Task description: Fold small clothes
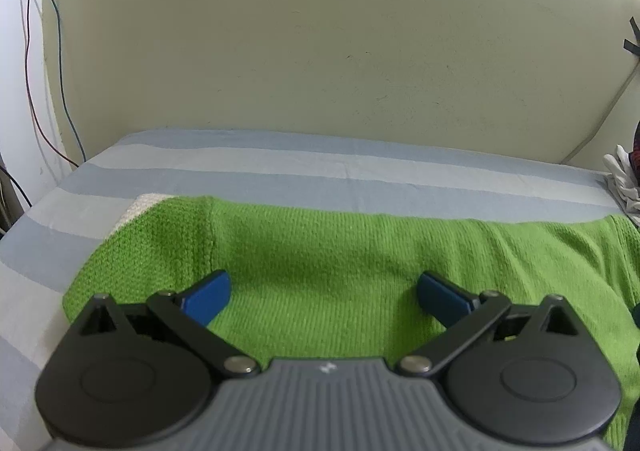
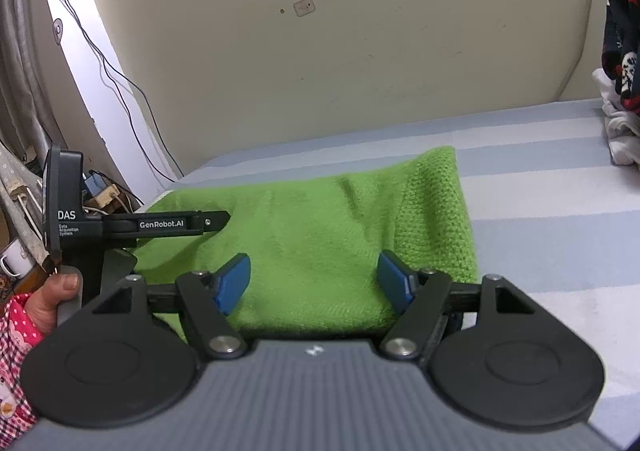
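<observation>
- Here, the green knit garment (image 1: 340,263) lies flat on the bed (image 1: 240,167), which wears a sheet of grey-blue and white stripes, with a cream wall (image 1: 280,51) rising behind it.
- My left claw (image 1: 324,297) is released, its blue pads (image 1: 210,297) spread wide just over the knit, nothing pinched between them.
- My right claw (image 2: 314,283) is released too, its pads (image 2: 234,283) apart over the garment's near edge; whether they brush the fabric I cannot tell.
- From the right wrist view, the left claw (image 2: 216,222) reaches in from the left over the garment's far side, and my left hand (image 2: 56,303) grips its handle beside a pink patterned sleeve (image 2: 16,347).
- A cream-white cuff (image 1: 136,207) shows at the garment's left corner.
- A heap of other clothes (image 2: 622,99), white and dark printed, sits at the bed's far right, well apart from the green garment.
- Cables (image 2: 116,79) hang down the wall on the left.
</observation>
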Available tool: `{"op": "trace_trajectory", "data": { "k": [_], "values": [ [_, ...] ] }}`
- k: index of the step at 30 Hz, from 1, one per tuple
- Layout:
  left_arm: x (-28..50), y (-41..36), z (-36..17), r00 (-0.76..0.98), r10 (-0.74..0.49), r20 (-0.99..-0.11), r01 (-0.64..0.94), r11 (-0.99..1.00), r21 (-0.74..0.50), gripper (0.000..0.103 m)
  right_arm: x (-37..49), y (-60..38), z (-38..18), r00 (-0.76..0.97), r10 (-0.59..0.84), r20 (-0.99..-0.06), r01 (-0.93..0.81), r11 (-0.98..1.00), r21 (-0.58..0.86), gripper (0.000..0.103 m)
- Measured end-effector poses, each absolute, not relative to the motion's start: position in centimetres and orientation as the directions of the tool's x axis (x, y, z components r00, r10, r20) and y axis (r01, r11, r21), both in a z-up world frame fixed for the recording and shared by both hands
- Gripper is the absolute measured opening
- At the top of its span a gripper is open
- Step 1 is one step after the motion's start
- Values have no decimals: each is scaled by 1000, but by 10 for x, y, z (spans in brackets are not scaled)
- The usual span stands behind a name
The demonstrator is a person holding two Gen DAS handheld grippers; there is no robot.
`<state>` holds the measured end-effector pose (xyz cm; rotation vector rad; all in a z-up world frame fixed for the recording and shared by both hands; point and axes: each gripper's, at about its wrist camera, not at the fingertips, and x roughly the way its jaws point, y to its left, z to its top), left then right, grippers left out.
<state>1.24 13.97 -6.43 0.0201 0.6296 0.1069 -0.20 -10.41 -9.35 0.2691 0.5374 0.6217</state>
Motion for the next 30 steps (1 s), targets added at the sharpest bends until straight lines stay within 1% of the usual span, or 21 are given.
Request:
{"op": "trace_trajectory", "data": {
  "k": [14, 30],
  "values": [
    [7, 135, -60, 803, 105, -586, -84, 994, 63, 103, -5, -106, -92, 679, 621, -390, -486, 779, 395, 78],
    [0, 136, -63, 810, 75, -581, -66, 997, 38, 103, -6, -105, -92, 681, 621, -388, -484, 779, 398, 80]
  ]
}}
